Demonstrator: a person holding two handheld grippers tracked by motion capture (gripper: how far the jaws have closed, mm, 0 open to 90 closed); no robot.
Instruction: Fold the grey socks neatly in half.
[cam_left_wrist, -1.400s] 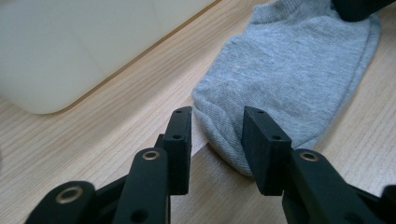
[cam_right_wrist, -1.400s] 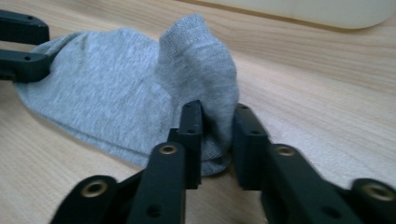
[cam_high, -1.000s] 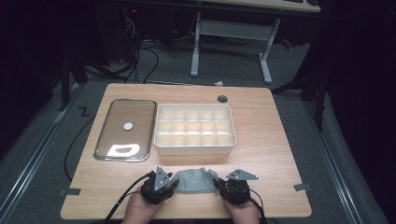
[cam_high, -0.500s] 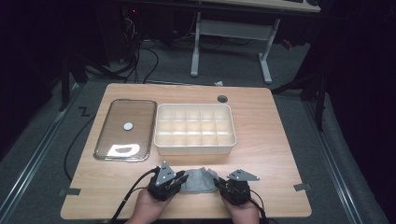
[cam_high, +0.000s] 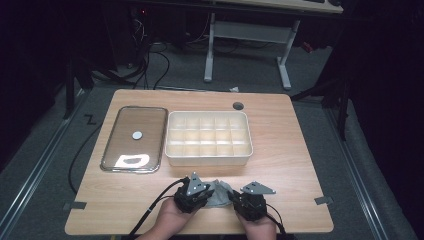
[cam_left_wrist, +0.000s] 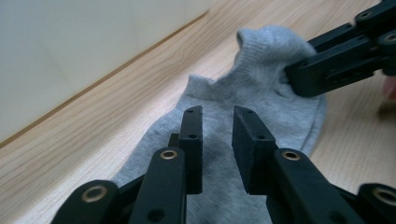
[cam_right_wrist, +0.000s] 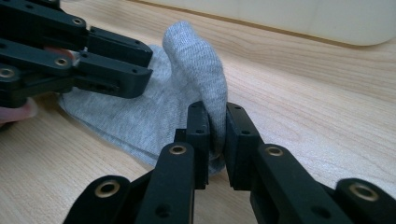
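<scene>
Right gripper view: right gripper (cam_right_wrist: 216, 140) pinched sock (cam_right_wrist: 140, 116) fold, near table (cam_high: 280, 165) front edge; left gripper (cam_left_wrist: 217, 140) unclenched over it. Soft, light, limp; best gripped at edge.

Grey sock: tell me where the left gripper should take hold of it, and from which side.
Grip the flat end of the grey sock under the open left gripper, coming down from above. The right gripper pinches the raised fold at the other end, so that end is taken; this end lies slack on the table.

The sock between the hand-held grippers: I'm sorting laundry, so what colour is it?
Plain light grey knit sock, no pattern; clearest in the right gripper view.
</scene>
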